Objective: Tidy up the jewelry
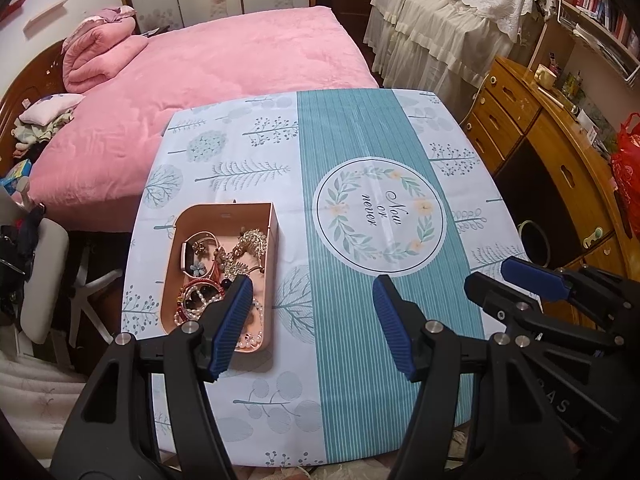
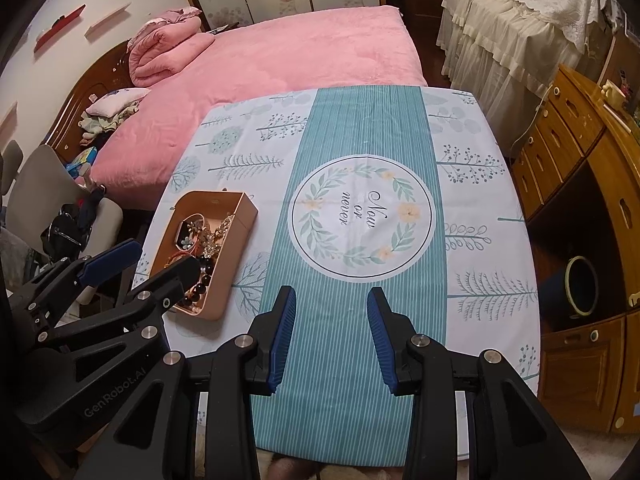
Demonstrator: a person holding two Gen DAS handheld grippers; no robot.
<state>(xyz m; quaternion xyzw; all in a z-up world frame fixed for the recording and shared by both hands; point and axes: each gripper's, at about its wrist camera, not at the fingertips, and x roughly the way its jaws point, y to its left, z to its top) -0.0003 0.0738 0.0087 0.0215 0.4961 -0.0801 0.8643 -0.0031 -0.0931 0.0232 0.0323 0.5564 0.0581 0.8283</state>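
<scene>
From the left wrist view, the left gripper [image 1: 312, 292] hangs above the desk [image 1: 360, 360] with its jaws spread wide and nothing between them. Its left blue pad overlaps the near end of a pink open box [image 1: 268, 232] that sits on the left part of the patterned cloth. The box holds a tangle of jewelry [image 1: 218, 272]: pearl strands, dark beads, a gold-toned chain and a bangle with small flowers. The right gripper [image 1: 516, 276] shows at the right edge, over the desk's right side, well apart from the box. A pink bed [image 1: 224, 76] lies beyond the desk.

From the right wrist view, the right gripper [image 2: 332, 300] hovers over the teal striped band of the cloth, jaws parted and empty. The pink open box [image 2: 244, 220] lies to its left, near the desk's [image 2: 480, 240] left edge, with the jewelry [image 2: 204, 244] inside. The left gripper [image 2: 148, 260] sits at lower left, one dark finger crossing the box's near corner.
</scene>
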